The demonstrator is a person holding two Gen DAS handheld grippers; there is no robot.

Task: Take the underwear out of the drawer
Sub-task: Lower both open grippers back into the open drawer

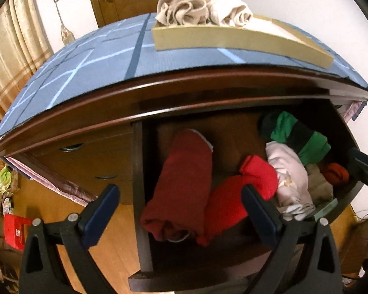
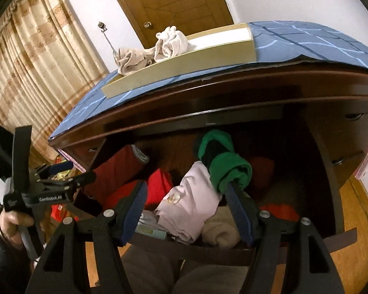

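Hovering over open drawer (image 1: 139, 196), lower centre of frame: left gripper (image 1: 181, 210) gaping wide, gripping nothing. Likewise right gripper (image 2: 186, 210), spread wide, empty. Lying rolled inside drawer: red underwear (image 1: 181, 183), pale pink roll (image 2: 191, 208), green-black roll (image 2: 223, 164). Resting upper centre on dresser top: tray (image 1: 233, 40) carrying beige rolls (image 1: 184, 9).

Home bedroom: dark wooden dresser (image 1: 90, 161) with open drawer (image 2: 326, 171) of rolled clothing, patterned beige curtains (image 2: 36, 63), panelled wooden door (image 2: 174, 2), wood floor (image 1: 105, 245).
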